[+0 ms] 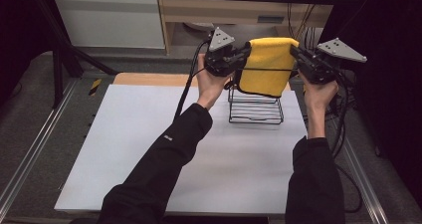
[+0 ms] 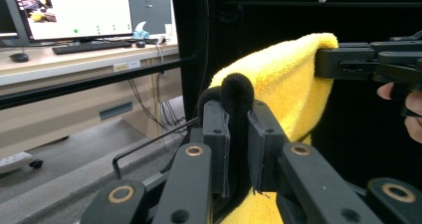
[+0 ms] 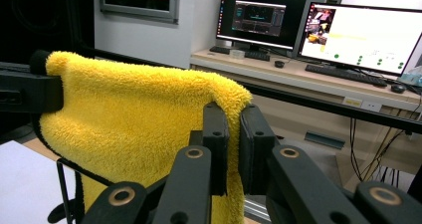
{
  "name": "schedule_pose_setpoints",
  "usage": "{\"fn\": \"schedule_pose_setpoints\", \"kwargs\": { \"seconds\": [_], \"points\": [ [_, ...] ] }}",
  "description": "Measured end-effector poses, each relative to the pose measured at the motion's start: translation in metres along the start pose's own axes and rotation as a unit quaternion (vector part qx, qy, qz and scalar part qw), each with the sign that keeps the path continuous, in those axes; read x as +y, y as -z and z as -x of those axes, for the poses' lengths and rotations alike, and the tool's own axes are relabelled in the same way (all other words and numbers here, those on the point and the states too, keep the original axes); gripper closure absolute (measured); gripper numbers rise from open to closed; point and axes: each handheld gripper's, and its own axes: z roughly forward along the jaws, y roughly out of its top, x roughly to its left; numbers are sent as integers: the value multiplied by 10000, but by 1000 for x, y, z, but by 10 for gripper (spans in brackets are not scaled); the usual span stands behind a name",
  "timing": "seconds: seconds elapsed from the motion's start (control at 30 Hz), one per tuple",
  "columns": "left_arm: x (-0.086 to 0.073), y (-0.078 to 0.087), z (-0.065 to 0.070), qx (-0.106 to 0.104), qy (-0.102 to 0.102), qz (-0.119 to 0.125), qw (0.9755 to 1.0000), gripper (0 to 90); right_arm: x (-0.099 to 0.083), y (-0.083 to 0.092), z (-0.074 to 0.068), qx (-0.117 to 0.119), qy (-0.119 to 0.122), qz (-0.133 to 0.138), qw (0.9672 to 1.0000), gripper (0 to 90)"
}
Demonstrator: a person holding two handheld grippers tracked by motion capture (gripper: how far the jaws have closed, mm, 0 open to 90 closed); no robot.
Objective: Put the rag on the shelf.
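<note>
Above the black wire rack [image 1: 256, 106], left gripper [image 1: 243, 55] and right gripper [image 1: 295, 55] each pinch a corner of the yellow towel [image 1: 266, 64], best kept taut and level for draping.

Obstacle: wire rack [image 1: 256, 107], upper centre, under yellow towel [image 1: 267, 64].
Free room: bare white tabletop [image 1: 124, 149], lower left & centre.

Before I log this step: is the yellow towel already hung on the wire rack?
Not yet. The yellow towel is held stretched between the left gripper and right gripper, over the wire rack.
</note>
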Motion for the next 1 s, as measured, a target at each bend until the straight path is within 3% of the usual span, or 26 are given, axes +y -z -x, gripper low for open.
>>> {"fn": "schedule_pose_setpoints", "kwargs": {
  "seconds": [0.27, 0.6, 1.0],
  "points": [
    [-3, 0, 3, -76, -24, -119, 9999, 798, -2, 5, 0, -29, 68, 4, 10000, 838],
    [-12, 12, 11, -123, -183, -261, 9994, 795, -10, 19, -9, 49, 113, -11, 9999, 835],
    [-29, 16, 18, -229, -148, -528, 9982, 782, -30, 35, -13, 211, -77, -207, 9995, 833]
  ]
}}
